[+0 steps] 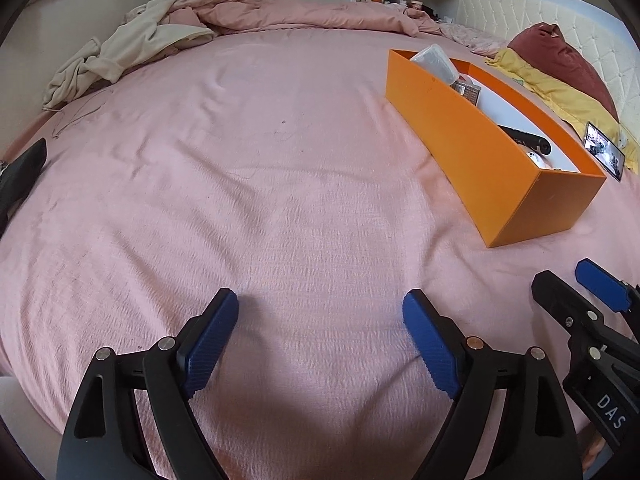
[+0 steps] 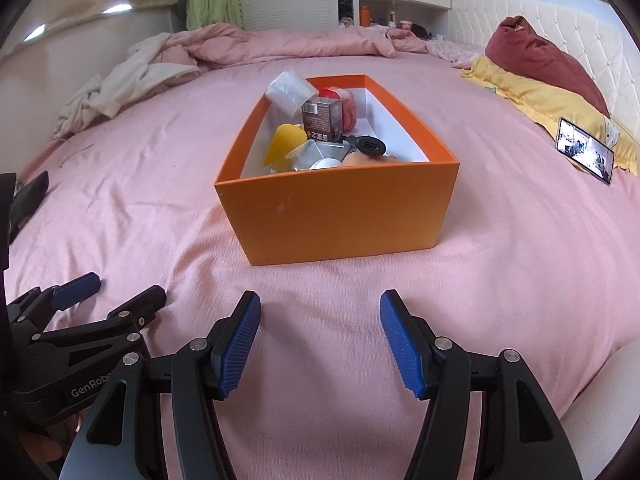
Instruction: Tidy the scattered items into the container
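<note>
An orange box [image 2: 344, 212] stands on the pink bed sheet, straight ahead in the right wrist view and at the right in the left wrist view [image 1: 472, 144]. It holds several items: a clear plastic tub [image 2: 290, 91], a brown carton [image 2: 322, 118], a yellow piece [image 2: 282, 148], a red thing [image 2: 346, 100] and a black cable part [image 2: 366, 145]. My right gripper [image 2: 320, 344] is open and empty, short of the box's near wall. My left gripper [image 1: 320, 340] is open and empty over bare sheet, left of the box.
A phone [image 2: 586, 150] with a lit screen leans on a yellow pillow [image 2: 532, 96] under a dark red one [image 2: 540, 64]. Rumpled cream clothes [image 1: 132, 52] and a pink duvet [image 1: 304, 12] lie at the far side. A black object [image 1: 22, 172] sits at the left edge.
</note>
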The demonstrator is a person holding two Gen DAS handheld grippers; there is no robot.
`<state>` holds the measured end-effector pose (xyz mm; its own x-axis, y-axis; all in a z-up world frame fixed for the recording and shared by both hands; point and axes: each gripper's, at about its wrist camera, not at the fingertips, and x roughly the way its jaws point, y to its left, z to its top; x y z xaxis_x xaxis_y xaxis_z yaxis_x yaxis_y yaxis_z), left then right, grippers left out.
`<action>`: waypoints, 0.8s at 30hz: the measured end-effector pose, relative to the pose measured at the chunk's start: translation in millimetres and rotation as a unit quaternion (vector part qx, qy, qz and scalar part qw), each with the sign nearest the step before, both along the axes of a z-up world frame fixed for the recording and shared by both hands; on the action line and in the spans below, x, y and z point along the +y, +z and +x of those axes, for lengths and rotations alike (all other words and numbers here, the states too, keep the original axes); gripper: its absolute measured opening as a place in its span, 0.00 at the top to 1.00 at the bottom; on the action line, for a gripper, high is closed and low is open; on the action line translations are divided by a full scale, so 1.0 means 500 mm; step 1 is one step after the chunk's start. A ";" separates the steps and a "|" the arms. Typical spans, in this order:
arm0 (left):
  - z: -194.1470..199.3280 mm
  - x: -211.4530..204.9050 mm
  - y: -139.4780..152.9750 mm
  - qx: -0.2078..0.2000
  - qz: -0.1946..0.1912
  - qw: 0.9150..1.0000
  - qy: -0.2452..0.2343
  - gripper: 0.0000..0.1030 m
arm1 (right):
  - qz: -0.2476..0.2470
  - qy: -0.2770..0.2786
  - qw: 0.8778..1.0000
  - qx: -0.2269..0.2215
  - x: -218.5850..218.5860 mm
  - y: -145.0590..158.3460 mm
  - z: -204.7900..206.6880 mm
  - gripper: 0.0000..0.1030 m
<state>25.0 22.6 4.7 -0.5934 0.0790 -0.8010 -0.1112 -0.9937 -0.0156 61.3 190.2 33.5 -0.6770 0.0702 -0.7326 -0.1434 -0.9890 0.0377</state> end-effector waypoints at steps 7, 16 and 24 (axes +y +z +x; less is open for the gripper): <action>0.003 -0.007 -0.002 0.002 0.008 1.000 0.002 0.17 | 0.007 0.006 1.000 0.003 -0.007 -0.001 -0.001 0.40; -0.004 -0.013 0.000 -0.008 0.011 1.000 0.007 0.17 | 0.007 0.008 1.000 0.002 -0.013 -0.001 -0.002 0.40; -0.004 -0.010 -0.001 -0.012 0.007 1.000 0.014 0.16 | 0.004 0.009 1.000 0.002 -0.012 0.000 -0.001 0.40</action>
